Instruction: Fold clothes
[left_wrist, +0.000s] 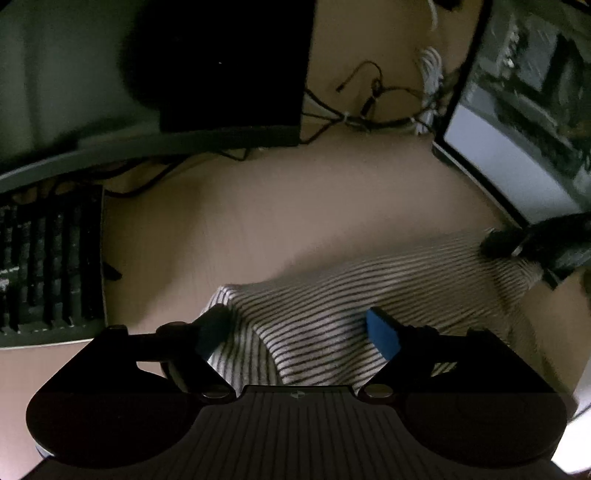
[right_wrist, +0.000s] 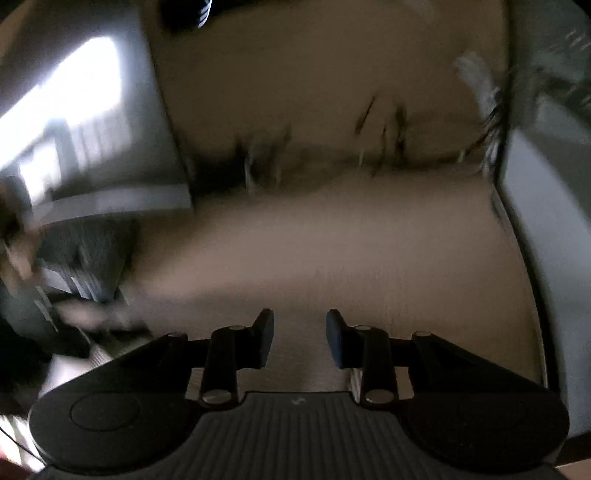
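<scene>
In the left wrist view, the left gripper (left_wrist: 301, 328) has its fingers spread wide over the striped shirt (left_wrist: 354, 291), which lies on the desk (left_wrist: 295, 206) from 6 to 3 o'clock. The cloth looks soft and light, and the corner at 7 o'clock seems good to pinch. A keyboard (left_wrist: 48, 262) limits 9 o'clock. In the right wrist view, blurred, the right gripper (right_wrist: 300, 338) is released and empty above bare desk; room is free toward 12 o'clock.

The striped garment (left_wrist: 354, 291) lies on the table (left_wrist: 295, 206). Behind the garment lie cables (left_wrist: 369, 107). The keyboard (left_wrist: 48, 258) lies left of the garment.
</scene>
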